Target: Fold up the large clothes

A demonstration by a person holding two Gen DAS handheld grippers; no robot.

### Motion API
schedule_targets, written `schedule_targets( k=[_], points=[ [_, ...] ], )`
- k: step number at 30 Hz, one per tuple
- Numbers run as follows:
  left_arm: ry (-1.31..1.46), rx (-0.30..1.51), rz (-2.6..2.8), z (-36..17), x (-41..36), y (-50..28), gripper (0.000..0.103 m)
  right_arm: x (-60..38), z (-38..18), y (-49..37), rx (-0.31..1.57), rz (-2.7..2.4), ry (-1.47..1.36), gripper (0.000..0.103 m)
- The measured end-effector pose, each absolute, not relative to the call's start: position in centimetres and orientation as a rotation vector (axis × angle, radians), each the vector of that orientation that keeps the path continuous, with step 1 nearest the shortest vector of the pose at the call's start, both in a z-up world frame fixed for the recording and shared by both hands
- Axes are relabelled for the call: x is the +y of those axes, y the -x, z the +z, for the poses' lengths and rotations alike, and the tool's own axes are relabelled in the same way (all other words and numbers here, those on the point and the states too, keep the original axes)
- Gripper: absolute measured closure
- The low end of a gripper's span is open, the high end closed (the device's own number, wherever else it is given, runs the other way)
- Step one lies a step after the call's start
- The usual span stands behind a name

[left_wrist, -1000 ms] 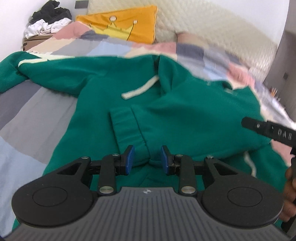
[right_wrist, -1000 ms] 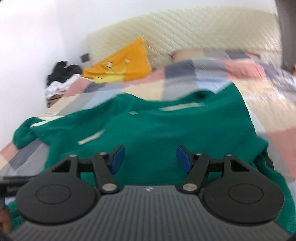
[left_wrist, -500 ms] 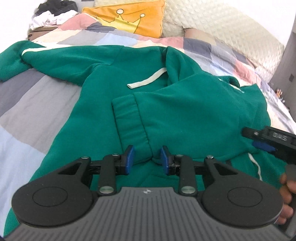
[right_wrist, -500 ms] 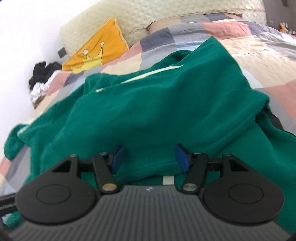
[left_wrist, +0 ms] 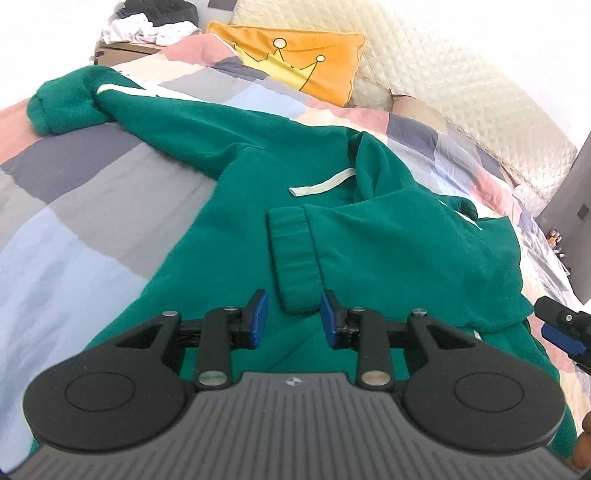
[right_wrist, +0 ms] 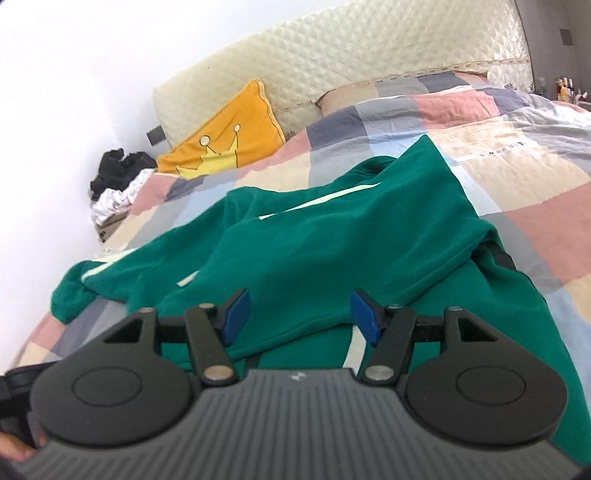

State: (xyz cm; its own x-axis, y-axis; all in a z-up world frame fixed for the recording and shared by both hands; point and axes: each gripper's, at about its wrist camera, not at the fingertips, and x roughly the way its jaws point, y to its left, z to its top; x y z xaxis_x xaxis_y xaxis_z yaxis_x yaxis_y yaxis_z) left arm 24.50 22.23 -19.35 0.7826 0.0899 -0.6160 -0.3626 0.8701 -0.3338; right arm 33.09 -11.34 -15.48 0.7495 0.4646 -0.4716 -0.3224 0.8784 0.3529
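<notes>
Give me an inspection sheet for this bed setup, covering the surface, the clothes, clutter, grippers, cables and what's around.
Surface: bed with a checked quilt, mostly flat.
Job's things: green hoodie spread out; one sleeve folded across the chest with its cuff near the middle, the other sleeve stretched out to the side.
Clutter: yellow crown pillow; pile of black and white clothes on a box beside the bed.
Grippers: left gripper open, just short of the cuff; right gripper open over the hoodie, holding nothing.
Cables: nothing seen.
Surroundings: quilted cream headboard, white wall.
</notes>
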Motion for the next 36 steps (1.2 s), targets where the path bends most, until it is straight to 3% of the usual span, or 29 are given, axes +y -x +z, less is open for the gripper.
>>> schedule_targets(
  k=[10,19,24,36],
  points=[
    [0.486,0.606,0.335,-16.7,24.6,-21.7,0.060,-10.7,-14.6,-30.3,0.527,0.451,-0.215,0.040],
    [0.687,0.625,0.477,-14.8,36.6,-23.3,0.059,-10.2,-15.6,-31.4,0.569,0.454,-0.248,0.040],
    [0.725,0.638,0.636,-16.6,44.6,-24.2,0.058,-9.1,-16.2,-32.7,0.597,0.459,-0.276,0.040],
    [0.690,0.540,0.780,-21.4,58.8,-28.5,0.040,-6.2,-17.1,-35.2,0.486,0.416,-0.203,0.039]
  ],
)
